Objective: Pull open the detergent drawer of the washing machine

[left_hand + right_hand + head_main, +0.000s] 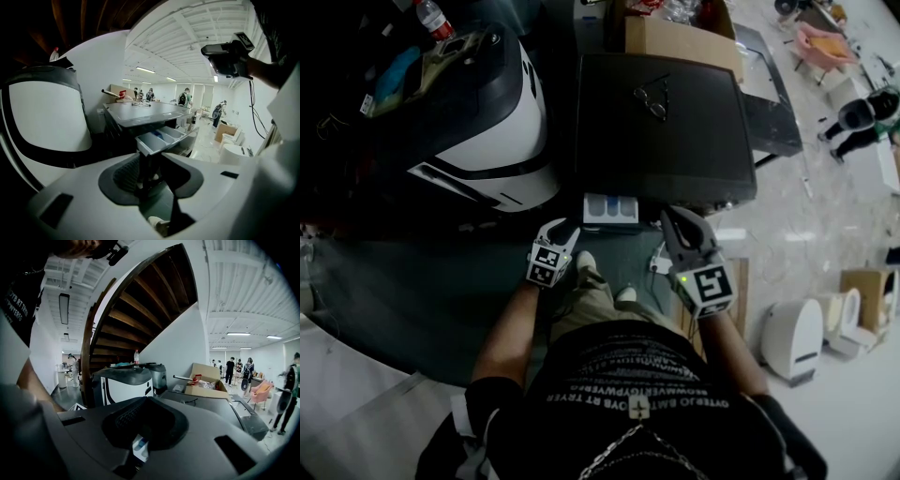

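The washing machine (661,141) has a dark flat top. Its detergent drawer (611,208) stands pulled out from the front and shows white compartments with a blue insert. My left gripper (565,228) hangs just left of and below the drawer's front. In the left gripper view the drawer (161,137) juts out just above and beyond the left gripper (150,176); the jaws stand apart with nothing pressed between the pads. My right gripper (673,217) sits shut at the machine's front edge, right of the drawer. In the right gripper view a sliver of the drawer (139,446) shows under the closed right gripper (140,437).
A large white-and-black appliance (487,122) stands left of the machine. A pair of glasses (653,98) lies on the machine's top, with a cardboard box (675,37) behind. White units (792,337) stand on the floor at right. The person's shoes (586,267) are below the drawer.
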The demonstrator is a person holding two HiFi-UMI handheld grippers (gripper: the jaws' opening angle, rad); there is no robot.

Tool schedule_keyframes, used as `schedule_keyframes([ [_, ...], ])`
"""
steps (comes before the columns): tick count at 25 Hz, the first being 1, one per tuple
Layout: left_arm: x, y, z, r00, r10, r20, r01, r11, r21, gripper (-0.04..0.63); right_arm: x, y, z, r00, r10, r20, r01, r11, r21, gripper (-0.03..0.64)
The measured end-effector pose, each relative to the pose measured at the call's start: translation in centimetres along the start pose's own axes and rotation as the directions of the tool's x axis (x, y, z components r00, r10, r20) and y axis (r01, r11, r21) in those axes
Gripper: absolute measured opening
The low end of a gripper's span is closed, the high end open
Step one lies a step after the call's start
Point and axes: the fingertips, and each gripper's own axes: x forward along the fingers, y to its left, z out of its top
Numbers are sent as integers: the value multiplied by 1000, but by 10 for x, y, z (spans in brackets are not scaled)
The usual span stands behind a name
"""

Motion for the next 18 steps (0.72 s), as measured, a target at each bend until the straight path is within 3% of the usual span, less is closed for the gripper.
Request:
schedule_keyframes([
  [6, 1, 2, 4, 999, -35, -12, 36, 999, 41, 140, 3, -2, 0, 1000, 5, 5, -5, 1000, 3, 2],
  [12, 9, -13, 16, 993, -118, -10, 119, 990, 72, 140, 5, -4, 0, 1000, 8, 9, -9, 1000, 16, 2],
  [18, 9, -12, 17, 988, -154, -7, 154, 986, 63, 135, 7, -2, 2, 1000, 11, 11, -11, 1000, 15, 2],
])
